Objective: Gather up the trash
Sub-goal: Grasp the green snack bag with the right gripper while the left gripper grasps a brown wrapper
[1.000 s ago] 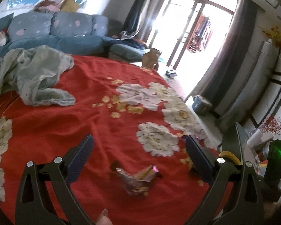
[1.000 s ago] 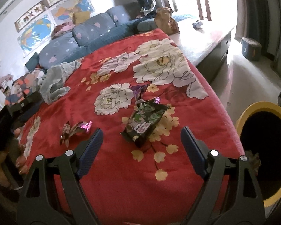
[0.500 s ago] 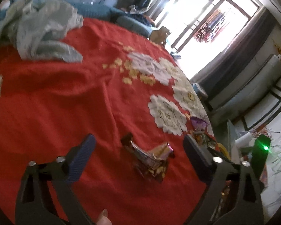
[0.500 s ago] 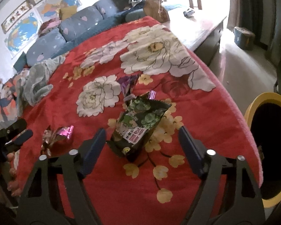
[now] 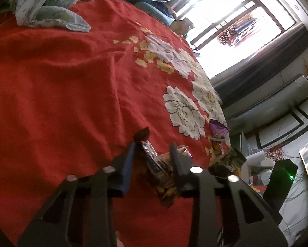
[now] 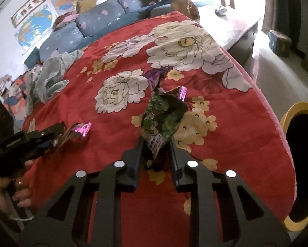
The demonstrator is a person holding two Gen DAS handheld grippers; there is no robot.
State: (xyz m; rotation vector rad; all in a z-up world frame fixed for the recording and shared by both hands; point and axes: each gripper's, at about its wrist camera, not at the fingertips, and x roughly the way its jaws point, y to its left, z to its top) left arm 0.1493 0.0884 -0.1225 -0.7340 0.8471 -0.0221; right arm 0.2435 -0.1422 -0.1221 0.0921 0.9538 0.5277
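A crumpled gold-and-brown wrapper (image 5: 160, 170) lies on the red flowered bedspread (image 5: 51, 82). My left gripper (image 5: 153, 146) is closing, and its pads pinch this wrapper from both sides. In the right wrist view the same wrapper (image 6: 77, 130) sticks out of the left gripper (image 6: 57, 133). A green snack bag (image 6: 164, 115) stands squeezed upright between the fingers of my right gripper (image 6: 156, 144), whose jaws are closing on its lower end. A purple wrapper (image 6: 156, 76) lies loose just beyond the bag.
A yellow-rimmed bin (image 6: 298, 111) stands on the floor off the bed's right edge. A grey cloth (image 6: 51, 76) is bunched at the bed's far left, with blue cushions (image 6: 92, 24) behind it. A hand (image 6: 20, 193) holds the left gripper's handle.
Both grippers dropped toward the bed and their wide jaws came together. The left one now clamps the gold wrapper; the right one squeezes the green bag, which has crumpled upward.
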